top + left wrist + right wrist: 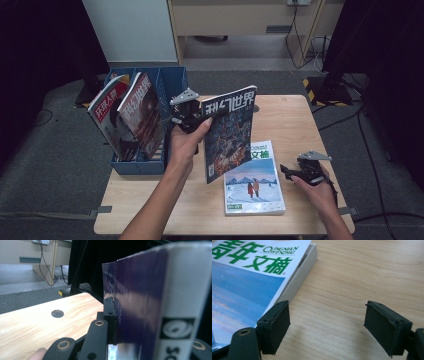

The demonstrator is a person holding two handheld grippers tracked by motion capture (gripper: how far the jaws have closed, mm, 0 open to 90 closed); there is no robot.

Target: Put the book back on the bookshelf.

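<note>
A dark-covered magazine (229, 131) hangs upright above the table, its spine edge pinched by my left gripper (189, 114). In the left gripper view the black jaw presses flat on the purple cover (135, 302), so the gripper is shut on it. A stack of magazines with a blue-and-white cover (252, 182) lies flat on the wooden table (290, 120). My right gripper (286, 171) rests low at the stack's right edge, jaws wide open. In the right gripper view bare wood shows between its pads (274, 325), with the stack's corner (294, 277) just to their left.
A blue file rack (167, 82) stands at the table's left edge and holds two upright magazines (127, 112). A round cable hole (57, 313) sits in the tabletop. Beyond the table are grey floor, cables and a dark stand.
</note>
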